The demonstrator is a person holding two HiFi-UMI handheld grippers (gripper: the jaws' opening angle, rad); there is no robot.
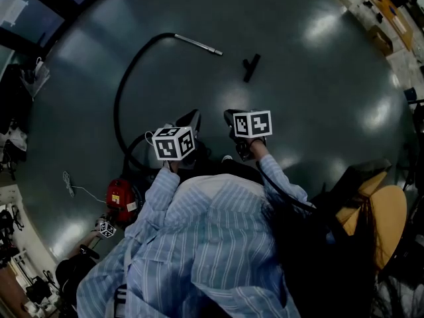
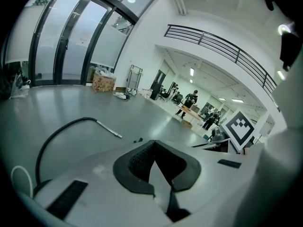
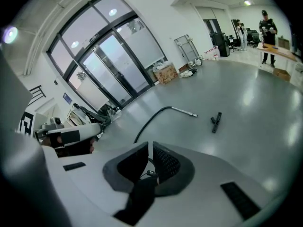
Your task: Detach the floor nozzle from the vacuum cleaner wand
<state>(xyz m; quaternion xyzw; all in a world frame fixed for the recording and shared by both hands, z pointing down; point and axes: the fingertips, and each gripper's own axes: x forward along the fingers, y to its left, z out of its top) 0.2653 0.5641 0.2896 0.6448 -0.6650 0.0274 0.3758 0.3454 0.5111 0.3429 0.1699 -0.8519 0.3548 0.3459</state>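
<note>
- Floor nozzle (image 1: pixel 251 67) lies flat on the floor (image 1: pixel 318 98), well apart from the metal end of the wand (image 1: pixel 199 45); nothing joins the two.
- Wand is on the floor too, on the end of the black hose (image 1: pixel 122 88), which curves back to the red vacuum body (image 1: pixel 121 201) at our left.
- Left gripper (image 2: pixel 154 148): jaws together, nothing between them.
- Right gripper (image 3: pixel 150 148): jaws all but together, only a slit showing, nothing in it.
- Both grippers are held close in front of our body, far from nozzle and wand.
- Judgement: the detaching looks done; we see no grip left to make. Any next move needs only hands kept clear of the hose loop.
- Room: bare floor all round the nozzle. The hose loop and a white cord (image 1: pixel 73 187) crowd the left, and a chair (image 1: pixel 387 217) sits close on our right.
</note>
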